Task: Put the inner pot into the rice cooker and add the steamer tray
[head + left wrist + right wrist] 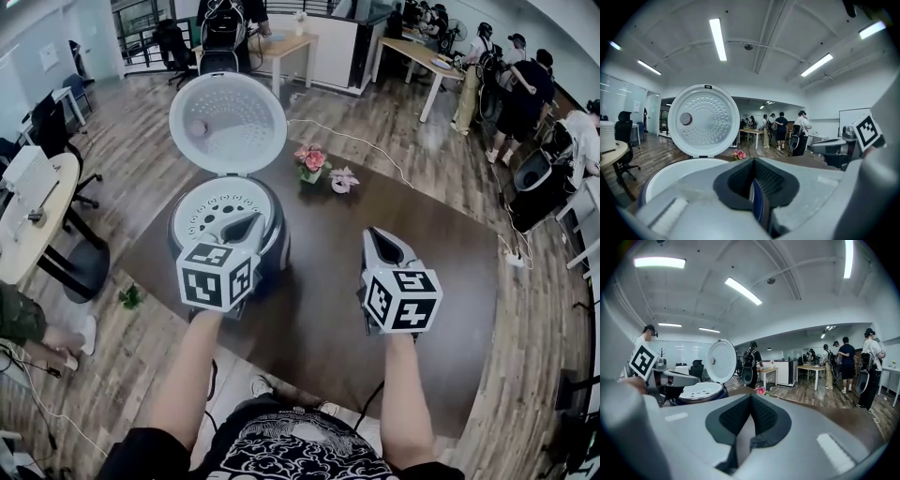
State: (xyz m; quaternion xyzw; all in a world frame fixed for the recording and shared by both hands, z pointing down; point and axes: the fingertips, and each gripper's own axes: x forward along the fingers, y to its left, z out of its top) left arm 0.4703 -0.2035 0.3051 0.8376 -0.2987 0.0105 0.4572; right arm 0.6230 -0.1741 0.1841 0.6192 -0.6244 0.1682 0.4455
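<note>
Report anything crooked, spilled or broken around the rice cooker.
Nothing stands out. The steamer tray sits evenly inside the rice cooker, its lid stands open and whole, the flower pots are upright, and the table shows no spill.

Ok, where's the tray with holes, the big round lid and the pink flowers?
steamer tray (202,211), head view, its holed white surface.
lid (228,122), head view, middle of its dotted inner face.
pink flowers (312,159), head view, the blossoms.
</note>
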